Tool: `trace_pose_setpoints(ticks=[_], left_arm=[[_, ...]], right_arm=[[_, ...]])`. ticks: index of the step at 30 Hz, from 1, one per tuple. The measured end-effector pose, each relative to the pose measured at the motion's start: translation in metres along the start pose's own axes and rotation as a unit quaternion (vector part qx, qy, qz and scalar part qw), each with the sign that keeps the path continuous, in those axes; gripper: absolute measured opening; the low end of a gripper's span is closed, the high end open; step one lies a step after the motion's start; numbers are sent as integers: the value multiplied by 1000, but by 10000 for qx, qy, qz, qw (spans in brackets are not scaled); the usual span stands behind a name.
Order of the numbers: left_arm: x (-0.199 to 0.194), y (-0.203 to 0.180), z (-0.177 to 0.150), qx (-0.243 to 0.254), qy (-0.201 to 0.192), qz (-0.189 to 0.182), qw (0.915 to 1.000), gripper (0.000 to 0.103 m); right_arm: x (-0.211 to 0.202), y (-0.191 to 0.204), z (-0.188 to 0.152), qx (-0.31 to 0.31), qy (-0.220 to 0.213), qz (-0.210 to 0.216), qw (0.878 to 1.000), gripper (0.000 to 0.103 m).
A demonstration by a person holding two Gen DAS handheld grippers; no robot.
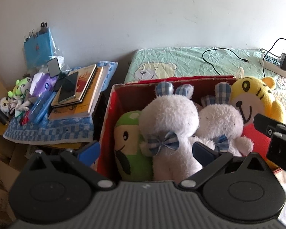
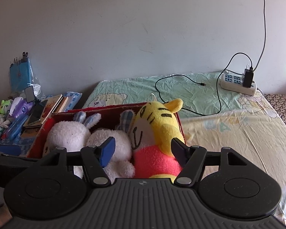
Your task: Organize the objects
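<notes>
A red box [image 1: 107, 126] stands on the bed with several plush toys packed in it. From left to right they are a green plush [image 1: 127, 143], a large white bunny [image 1: 169, 118], a smaller white bunny [image 1: 219, 122] and a yellow tiger [image 1: 255, 95] in a pink shirt. My left gripper [image 1: 145, 151] is open just above the large bunny's bow, with nothing held. My right gripper [image 2: 143, 149] is open at the box's [image 2: 104, 107] right end. Its fingers straddle the tiger [image 2: 156, 118] and the small bunny [image 2: 114, 141] without pinching either.
Left of the box, a low stand under a blue checked towel [image 1: 47, 131] holds books [image 1: 85, 93], a phone [image 1: 67, 87], a tissue pack and small plush toys [image 1: 21, 87]. A power strip [image 2: 238, 84] with a charger and black cable [image 2: 181, 78] lies on the bed's far side. Cardboard boxes sit at lower left.
</notes>
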State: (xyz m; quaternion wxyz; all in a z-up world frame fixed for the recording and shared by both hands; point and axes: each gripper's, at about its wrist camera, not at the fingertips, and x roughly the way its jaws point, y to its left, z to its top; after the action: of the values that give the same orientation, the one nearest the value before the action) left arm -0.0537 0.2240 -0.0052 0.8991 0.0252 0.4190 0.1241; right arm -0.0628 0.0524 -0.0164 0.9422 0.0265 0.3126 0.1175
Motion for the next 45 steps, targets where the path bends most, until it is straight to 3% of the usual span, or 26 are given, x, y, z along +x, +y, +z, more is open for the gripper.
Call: trace_pose_setpoints(ticks=[45], left_arm=[[8, -2, -10, -66, 65, -165, 9998, 103]], right_arm=[[9, -2, -12, 308, 77, 271, 9991, 45]])
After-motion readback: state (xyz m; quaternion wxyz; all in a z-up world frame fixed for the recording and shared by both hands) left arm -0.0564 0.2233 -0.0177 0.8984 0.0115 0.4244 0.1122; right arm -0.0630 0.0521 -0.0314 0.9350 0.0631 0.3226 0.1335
